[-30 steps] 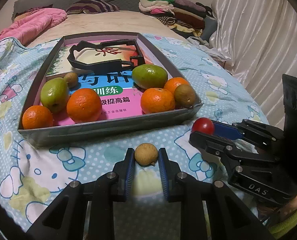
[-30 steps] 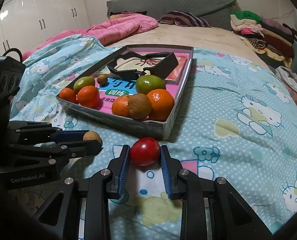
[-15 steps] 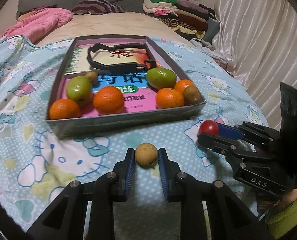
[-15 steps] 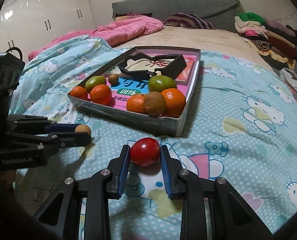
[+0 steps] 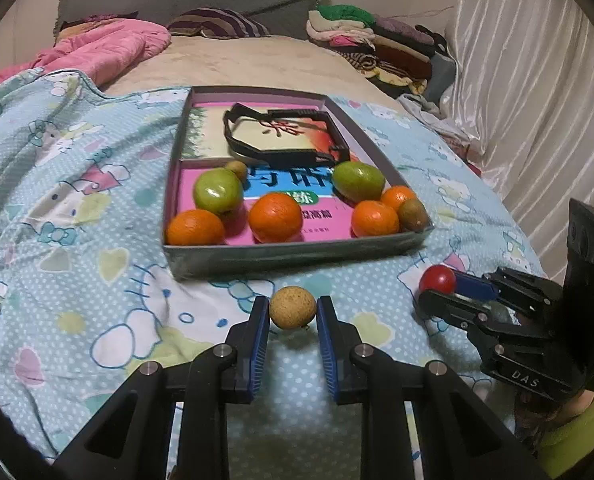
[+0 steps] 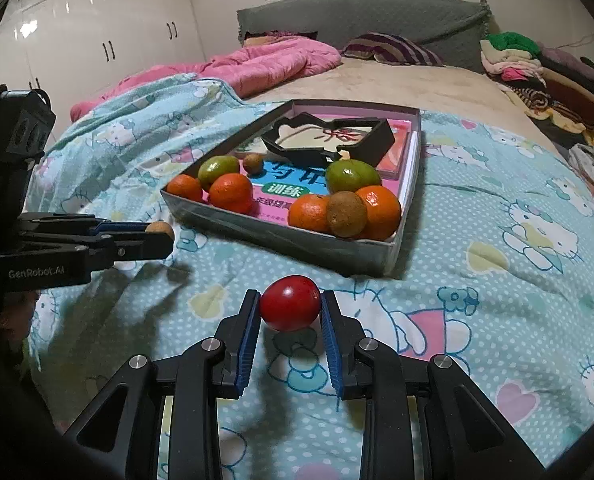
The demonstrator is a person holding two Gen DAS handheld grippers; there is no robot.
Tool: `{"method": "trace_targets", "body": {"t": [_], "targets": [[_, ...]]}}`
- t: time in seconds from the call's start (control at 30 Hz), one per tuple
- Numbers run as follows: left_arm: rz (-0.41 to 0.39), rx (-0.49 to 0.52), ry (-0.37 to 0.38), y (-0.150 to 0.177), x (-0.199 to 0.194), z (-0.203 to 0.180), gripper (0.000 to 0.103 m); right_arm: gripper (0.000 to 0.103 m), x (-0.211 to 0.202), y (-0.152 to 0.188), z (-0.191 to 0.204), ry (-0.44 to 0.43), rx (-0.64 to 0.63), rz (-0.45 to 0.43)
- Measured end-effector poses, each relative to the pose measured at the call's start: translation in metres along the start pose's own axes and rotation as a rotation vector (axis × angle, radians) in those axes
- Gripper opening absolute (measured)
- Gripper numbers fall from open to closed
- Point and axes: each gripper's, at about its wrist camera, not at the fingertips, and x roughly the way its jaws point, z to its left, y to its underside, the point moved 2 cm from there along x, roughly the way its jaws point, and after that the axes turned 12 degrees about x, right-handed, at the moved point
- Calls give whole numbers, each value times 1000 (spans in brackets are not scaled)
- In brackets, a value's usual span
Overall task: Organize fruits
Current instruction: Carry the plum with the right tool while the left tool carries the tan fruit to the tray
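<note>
On a bed spread with a cartoon-print quilt (image 5: 97, 288), the left gripper (image 5: 293, 316) clamps a small tan, rough-skinned fruit (image 5: 292, 307) between its blue pads, held just short of the near wall of the shallow grey box (image 5: 297, 254) that serves as the collecting tray. Inside the box, by its near wall, sit oranges (image 5: 275, 217) and green fruits (image 5: 217, 191), with a black plastic frame (image 5: 285, 140) lying over books toward its far end. To the right of the box, the right gripper (image 5: 437, 284) shows side-on, closed on a red fruit. From the right wrist, the same red fruit (image 6: 290, 303), perhaps a cherry tomato though the fisheye makes that hard to settle, is pinched firmly by the right gripper (image 6: 290, 310), again just before the box's near wall (image 6: 289, 240); the left gripper (image 6: 159, 236) appears left of the box with the tan fruit at its tip. The step in hand looks to be carrying both fruits over the wall. Done well, each would be lifted clear of the rim, brought over bare floor between the two clusters, lowered close, and only then released, so the round fruits neither bounce nor roll out.
</note>
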Motion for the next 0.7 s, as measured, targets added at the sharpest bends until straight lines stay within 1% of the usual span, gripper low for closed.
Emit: {"method": "trace_targets", "body": {"t": [0.37,0.7], "targets": [[-29,-21,-23,-9,-12,11,24,31,-7,-7,6,-7,-3,-28],[-37,-21,-41,-19,-10,13,25,31,-13,-12,6,-5,-1,-50]]}}
